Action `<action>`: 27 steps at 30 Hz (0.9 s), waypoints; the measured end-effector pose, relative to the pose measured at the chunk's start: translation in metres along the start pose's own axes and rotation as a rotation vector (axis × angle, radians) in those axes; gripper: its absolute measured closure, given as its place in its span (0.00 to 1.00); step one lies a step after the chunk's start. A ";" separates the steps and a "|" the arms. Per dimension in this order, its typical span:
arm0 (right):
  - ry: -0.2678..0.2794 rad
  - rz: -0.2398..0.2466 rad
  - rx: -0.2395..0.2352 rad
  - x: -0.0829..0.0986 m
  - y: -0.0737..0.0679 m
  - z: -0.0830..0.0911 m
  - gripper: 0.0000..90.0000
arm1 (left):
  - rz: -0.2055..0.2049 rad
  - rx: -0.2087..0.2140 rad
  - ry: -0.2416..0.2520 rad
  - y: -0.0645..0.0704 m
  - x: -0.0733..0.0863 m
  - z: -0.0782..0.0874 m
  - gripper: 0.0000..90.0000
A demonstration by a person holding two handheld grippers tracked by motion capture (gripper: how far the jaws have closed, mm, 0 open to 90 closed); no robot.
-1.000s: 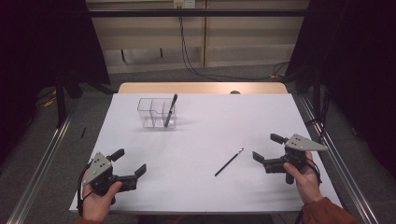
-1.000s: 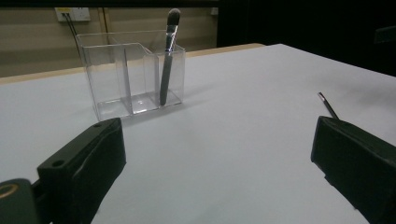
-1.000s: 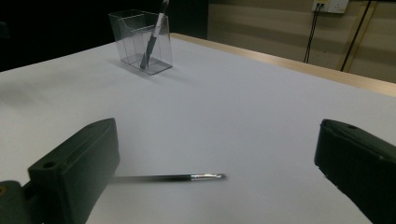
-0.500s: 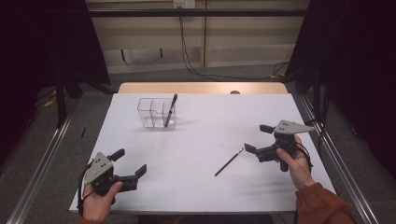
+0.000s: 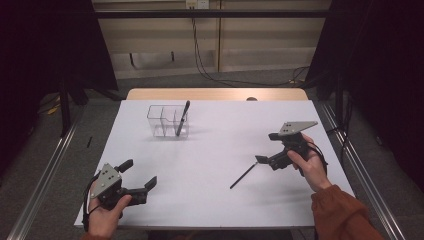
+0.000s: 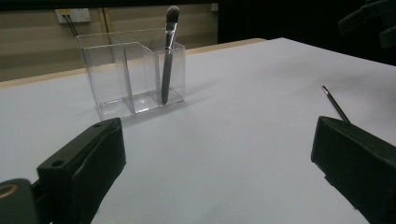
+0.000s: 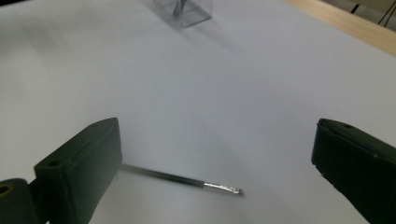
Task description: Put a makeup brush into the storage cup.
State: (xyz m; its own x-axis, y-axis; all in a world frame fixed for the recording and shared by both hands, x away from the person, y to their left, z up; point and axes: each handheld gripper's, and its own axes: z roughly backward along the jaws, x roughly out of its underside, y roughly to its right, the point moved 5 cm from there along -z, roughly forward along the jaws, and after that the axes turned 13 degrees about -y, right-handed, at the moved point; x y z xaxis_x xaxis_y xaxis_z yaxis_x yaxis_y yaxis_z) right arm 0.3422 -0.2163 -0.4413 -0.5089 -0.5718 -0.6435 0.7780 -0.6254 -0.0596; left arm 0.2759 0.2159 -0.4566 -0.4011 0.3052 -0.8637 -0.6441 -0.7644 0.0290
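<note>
The left gripper (image 5: 141, 175) sits at the near left corner of the white table (image 5: 220, 130), held in the person's left hand (image 5: 105, 212). Its two black jaws are wide apart, and there is nothing between them. In the left gripper view the jaws point across the table toward the clear box.

A little farther in, on the right side, lies a thin dark brush (image 5: 243, 175). It lies flat on the table, slanting from the near left up to the far right. In the right gripper view its silver part (image 7: 219, 187) shows near one end, but the very tip is too blurry to see well.

The right gripper (image 5: 265, 148) is held in the person's right hand (image 5: 307, 162), whose arm wears a rust-red sleeve (image 5: 345, 212). The gripper is just over the far end of the thin brush. Its jaws are wide apart too. In the right gripper view the brush lies on the table low down between the two jaws, with one end passing behind the left jaw. Whether a jaw touches the brush cannot be told.

Far back on the left stands a clear box (image 5: 167, 121) with a few slots. A makeup brush (image 5: 182, 118) stands in its right slot, leaning a bit, with its soft head up.

Behind the table are the grey floor (image 5: 235, 80) and some black cables (image 5: 205, 55).
</note>
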 end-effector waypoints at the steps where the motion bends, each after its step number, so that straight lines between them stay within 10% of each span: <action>1: -0.024 0.015 -0.004 -0.001 0.000 -0.001 0.02 | -0.007 0.001 -0.004 0.000 0.000 0.000 0.03; 27: -0.509 0.291 -0.093 -0.009 0.001 -0.039 0.09 | -0.013 -0.007 -0.007 0.000 0.000 -0.001 0.03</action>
State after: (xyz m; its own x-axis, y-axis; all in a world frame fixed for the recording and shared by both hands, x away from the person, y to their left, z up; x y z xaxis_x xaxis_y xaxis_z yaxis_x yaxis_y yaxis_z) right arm 0.3615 -0.1910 -0.4655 -0.3646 -0.9099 -0.1979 0.9294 -0.3687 -0.0170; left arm 0.2759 0.2153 -0.4570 -0.3967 0.3193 -0.8606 -0.6449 -0.7641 0.0138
